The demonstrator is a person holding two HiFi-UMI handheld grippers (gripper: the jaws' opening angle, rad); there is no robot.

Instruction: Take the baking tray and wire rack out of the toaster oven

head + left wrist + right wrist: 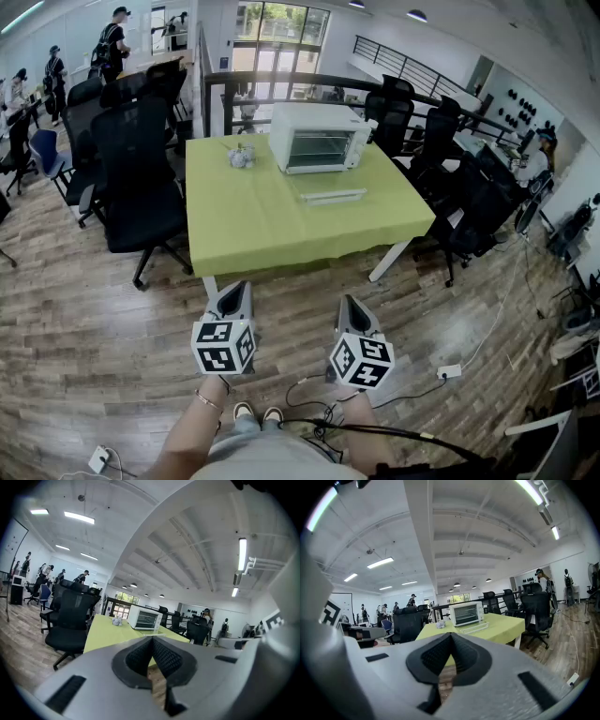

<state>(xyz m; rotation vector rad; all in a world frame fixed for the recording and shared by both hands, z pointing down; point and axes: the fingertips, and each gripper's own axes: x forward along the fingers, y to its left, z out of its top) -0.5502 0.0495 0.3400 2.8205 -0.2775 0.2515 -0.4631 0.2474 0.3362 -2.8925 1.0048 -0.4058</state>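
Wooden floor lies between me and the green table [253, 225] in the head view. The toaster oven [319, 138] stands toward the table's far side, its door seemingly shut, and a flat pale piece [333, 196] I cannot identify lies just before it. I judge nothing has begun: tray and rack are presumably inside. The left gripper [234, 292] and right gripper [352, 309] hang well short of the table. Black chairs [131, 178] crowd its left edge and more stand at its right; the near edge looks free, though cables [319, 398] trail by my feet. The left gripper view shows the pads meeting on nothing, the oven distant. The right gripper view shows the same: jaws together, empty.
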